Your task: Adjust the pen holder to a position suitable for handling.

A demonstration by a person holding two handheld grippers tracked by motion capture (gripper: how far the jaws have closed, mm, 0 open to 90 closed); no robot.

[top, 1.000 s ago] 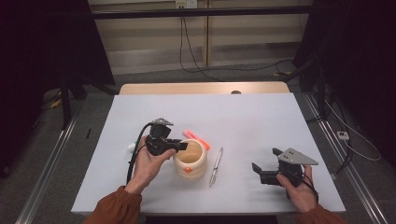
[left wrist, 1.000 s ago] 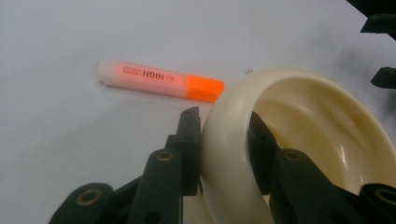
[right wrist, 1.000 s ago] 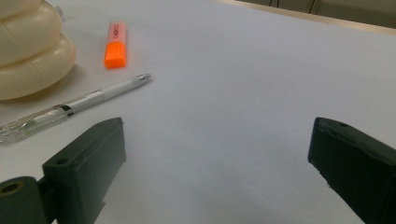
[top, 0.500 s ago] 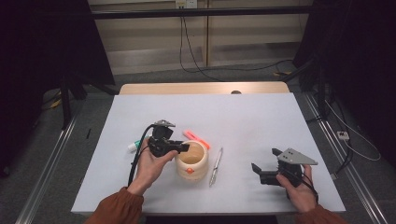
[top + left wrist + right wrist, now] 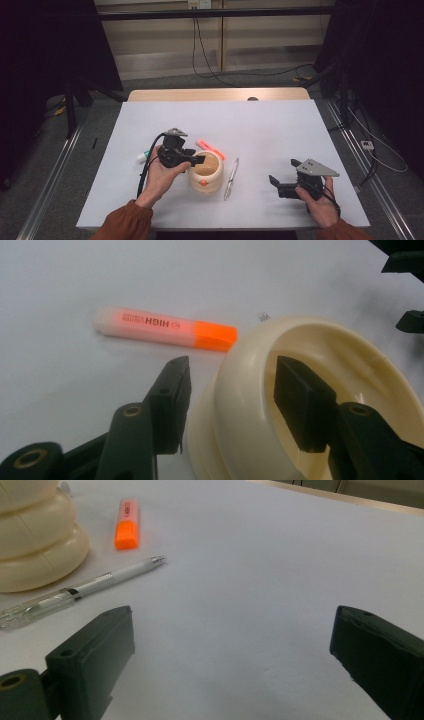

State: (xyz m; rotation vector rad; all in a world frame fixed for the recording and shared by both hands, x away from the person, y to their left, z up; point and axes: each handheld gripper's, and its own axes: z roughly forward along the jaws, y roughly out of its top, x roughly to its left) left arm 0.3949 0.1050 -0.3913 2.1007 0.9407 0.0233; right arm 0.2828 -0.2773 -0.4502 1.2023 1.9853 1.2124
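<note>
Looking down from the high view, we see the left gripper [image 5: 196, 161] poised at the rim of a cream ribbed pot [image 5: 205, 173] that stands near the middle of the white tabletop [image 5: 280, 125], with an orange highlighter [image 5: 210, 149] lying just behind the pot, a clear-barrelled pen [image 5: 231, 178] just to its right, and a small white-and-green object [image 5: 143, 156] to the left of the hand; the right gripper [image 5: 274, 181] sits well apart near the table's right front edge, held low over bare surface. In the left gripper view, we find the fingers [image 5: 170, 400] straddling the pot's wall [image 5: 240, 405], one outside it and one inside the mouth, with daylight showing between each pad and the cream surface; the jaws have just been opening, and they press on nothing. The highlighter [image 5: 165, 329] lies flat on the tabletop beyond the pot, its orange cap almost meeting the rim. In the right gripper view, we see the fingers [image 5: 95, 652] spread wide with only tabletop between them, while the pot [image 5: 35, 535], the pen [image 5: 85, 587] and the highlighter [image 5: 127, 524] lie off toward the upper left.
</note>
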